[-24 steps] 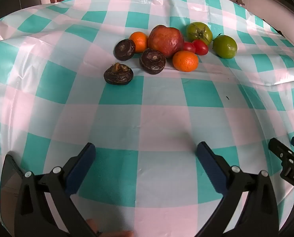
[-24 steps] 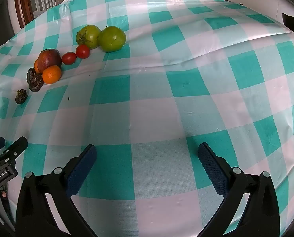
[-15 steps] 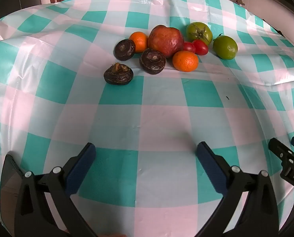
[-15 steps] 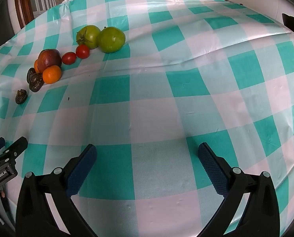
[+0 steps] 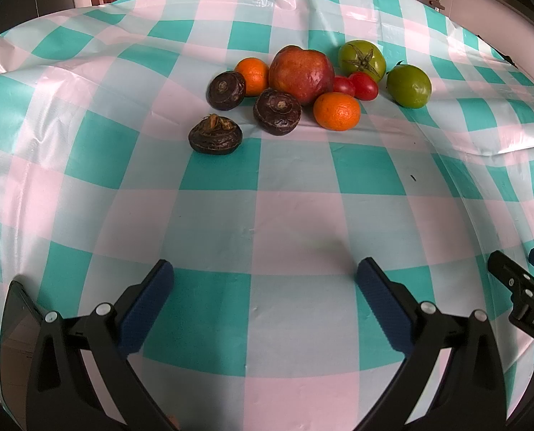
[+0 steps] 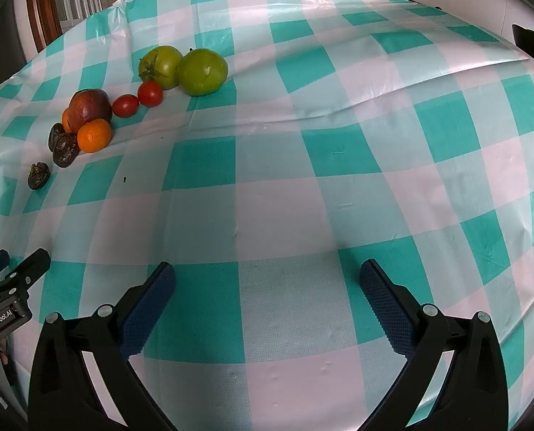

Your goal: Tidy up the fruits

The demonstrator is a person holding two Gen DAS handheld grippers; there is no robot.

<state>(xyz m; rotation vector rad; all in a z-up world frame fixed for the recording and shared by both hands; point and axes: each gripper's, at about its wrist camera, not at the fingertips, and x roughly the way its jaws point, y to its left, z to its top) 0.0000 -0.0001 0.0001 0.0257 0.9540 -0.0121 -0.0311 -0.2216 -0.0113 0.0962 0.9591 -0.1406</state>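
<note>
Fruit waits in a loose cluster on a worktop spread with a teal, pink and white checked plastic cloth, far ahead of both claws. The left claw and the right claw both stand wide apart and empty, angled down over bare cloth, well short of the pile. At the centre sits a large red apple, touching or nearly touching an orange behind it and another orange in front; two small red tomatoes huddle beside it, with a stemmed green tomato behind and a second green tomato just off to the side. Three dark, flattened brown fruits lie nearest the left claw, one a little apart from the rest. The apple looks the heaviest and firm, best pinched across its widest girth; the oranges should give slightly and offer grippy skin. The small tomatoes appear smooth, soft and easily crushed, calling for a light squeeze, and every round piece may roll on the slick cloth. The brown fruits look hard and squat, likely steadiest when gripped by their sides.
</note>
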